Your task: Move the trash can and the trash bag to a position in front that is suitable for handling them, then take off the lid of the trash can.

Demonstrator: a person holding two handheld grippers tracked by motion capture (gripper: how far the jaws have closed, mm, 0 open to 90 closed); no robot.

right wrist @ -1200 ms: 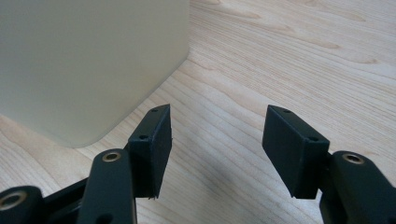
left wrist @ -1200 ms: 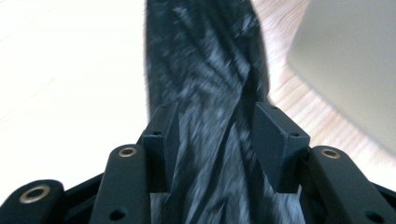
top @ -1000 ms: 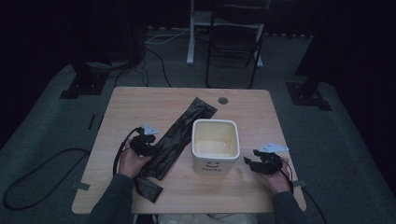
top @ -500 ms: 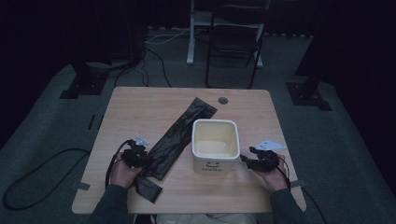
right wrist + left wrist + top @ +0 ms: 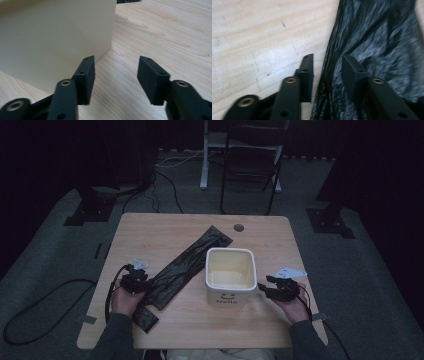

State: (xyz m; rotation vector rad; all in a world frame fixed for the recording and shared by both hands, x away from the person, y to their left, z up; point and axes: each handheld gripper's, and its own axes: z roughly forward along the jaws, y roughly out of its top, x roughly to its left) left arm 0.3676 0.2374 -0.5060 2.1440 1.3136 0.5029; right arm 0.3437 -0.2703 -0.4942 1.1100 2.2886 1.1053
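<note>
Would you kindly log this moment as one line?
left gripper: open, straddling bag edge | right gripper: open beside bin | table

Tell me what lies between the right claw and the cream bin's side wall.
Nothing but bare wooden table. In the right gripper view the right claw stands open beside the cream bin, one jaw close to its wall.

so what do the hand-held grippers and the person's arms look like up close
Each hand-held gripper is black, the left and the right alike, with a pale three-cornered plate on top and a black cable trailing back. Up close, each has two flat, blocky black pads on arms fixed with brass-coloured rivets. The person wears dark grey long sleeves.
</note>
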